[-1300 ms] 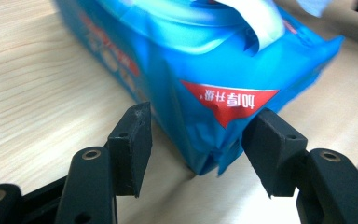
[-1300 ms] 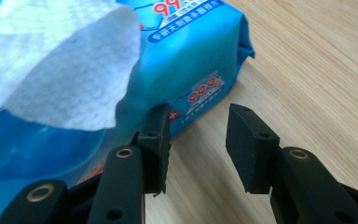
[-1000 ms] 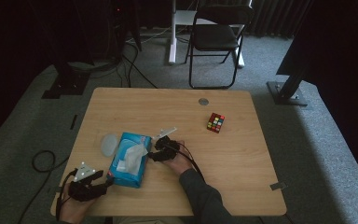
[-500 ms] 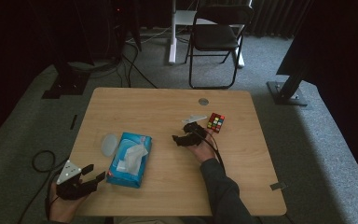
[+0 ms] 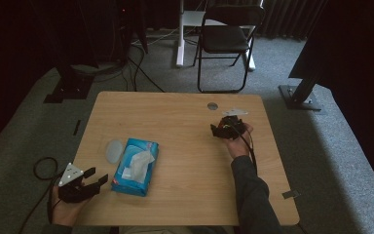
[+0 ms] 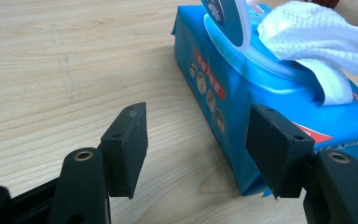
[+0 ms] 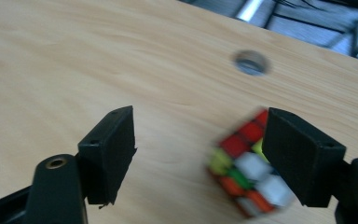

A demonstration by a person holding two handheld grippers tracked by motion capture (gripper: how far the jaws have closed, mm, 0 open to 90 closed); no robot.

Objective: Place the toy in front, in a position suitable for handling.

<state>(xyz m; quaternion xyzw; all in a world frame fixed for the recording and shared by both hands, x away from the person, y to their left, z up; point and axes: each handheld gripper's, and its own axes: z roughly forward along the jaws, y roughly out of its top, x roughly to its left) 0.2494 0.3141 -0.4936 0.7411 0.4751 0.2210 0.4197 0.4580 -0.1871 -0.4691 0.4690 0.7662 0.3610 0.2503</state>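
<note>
A blue pack of wet wipes lies on the wooden table, lid up, with a white wipe sticking out of it. My left gripper is open at the table's near left corner. In the left gripper view its jaws point at the near corner of the pack, the right jaw close beside it. My right gripper is open at the far right. A multicoloured puzzle cube lies just ahead of the gripper, partly behind its right jaw.
A pale round disc lies left of the pack. A round grommet hole sits near the far edge, beyond the cube. A folding chair and stand bases are on the carpet behind the table.
My right gripper has left the wipes pack and moved right and away to the cube. My left gripper has shifted slightly left, off the table's near corner.
</note>
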